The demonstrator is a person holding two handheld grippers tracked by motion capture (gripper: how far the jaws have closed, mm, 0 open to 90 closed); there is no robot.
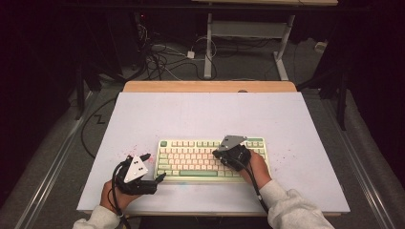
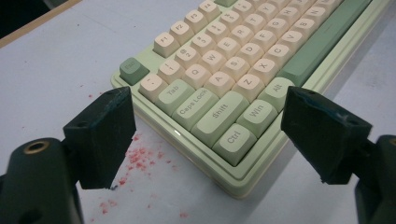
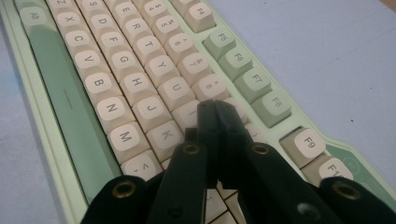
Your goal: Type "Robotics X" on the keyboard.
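A pale green keyboard (image 1: pixel 210 157) with cream keys lies on the white table top, near the front. My left gripper (image 1: pixel 154 167) rests on the table just off the keyboard's left end, pointing right. In the left gripper view the keyboard's (image 2: pixel 224 93) near left corner lies between the wide-apart jaws of my open left gripper (image 2: pixel 210 140), and nothing is held. My right gripper (image 1: pixel 216 153) hovers over the keyboard's right half. In the right gripper view the jaws of my right gripper (image 3: pixel 215 105) are pressed together, their tips low over a cream key beside the U key (image 3: pixel 176 92).
Red crumbs (image 2: pixel 140 158) are scattered on the white table top (image 1: pixel 200 114) left of the keyboard. A wooden edge (image 1: pixel 210 86) runs along the table's far side. Cables (image 1: pixel 162 57) and a desk frame stand on the floor beyond.
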